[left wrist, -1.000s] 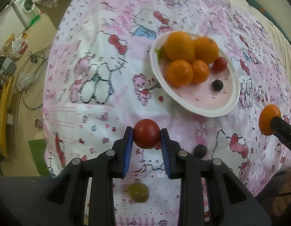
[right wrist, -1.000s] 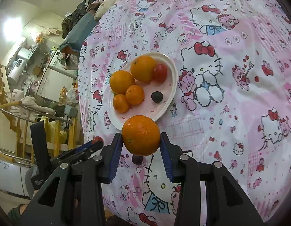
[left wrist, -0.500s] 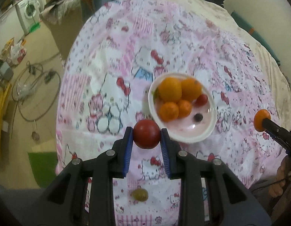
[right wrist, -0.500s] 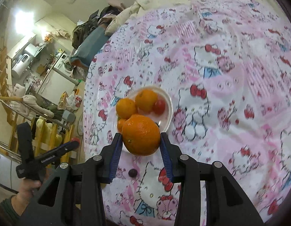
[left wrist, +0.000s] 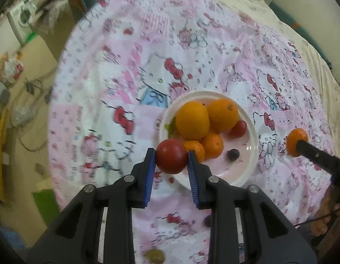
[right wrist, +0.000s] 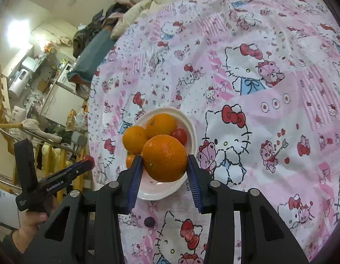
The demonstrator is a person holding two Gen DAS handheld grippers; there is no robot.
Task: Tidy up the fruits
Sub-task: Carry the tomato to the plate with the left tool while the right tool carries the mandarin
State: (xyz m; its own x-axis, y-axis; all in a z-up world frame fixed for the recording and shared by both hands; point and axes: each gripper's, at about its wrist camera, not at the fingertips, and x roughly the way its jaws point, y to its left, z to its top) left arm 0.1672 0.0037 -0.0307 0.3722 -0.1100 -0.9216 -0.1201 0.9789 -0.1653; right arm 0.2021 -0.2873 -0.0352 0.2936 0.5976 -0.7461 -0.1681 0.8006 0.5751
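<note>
Clamping a red tomato (left wrist: pixel 171 156) narrowly between the blue fingers (left wrist: pixel 149 171) of the left gripper (left wrist: pixel 171 161), just in front of the white plate (left wrist: pixel 251 165); gripping an orange (right wrist: pixel 165 158) somewhat wider in the right gripper (right wrist: pixel 164 169), hanging over the plate's near rim. Covering the bed, a pink cartoon-cat sheet (right wrist: pixel 257 83); cluttering the room's left side, shelves and a washing machine (left wrist: pixel 23 18). Sitting on the plate, four oranges, a small tomato (left wrist: pixel 239 128) and a dark grape (left wrist: pixel 233 154); lying loose on the sheet, another dark grape (right wrist: pixel 149 221).

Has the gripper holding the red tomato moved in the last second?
Yes. The left gripper with the round red tomato has shifted toward the white round plate; the tomato now overlaps its near rim instead of sitting short of it.
</note>
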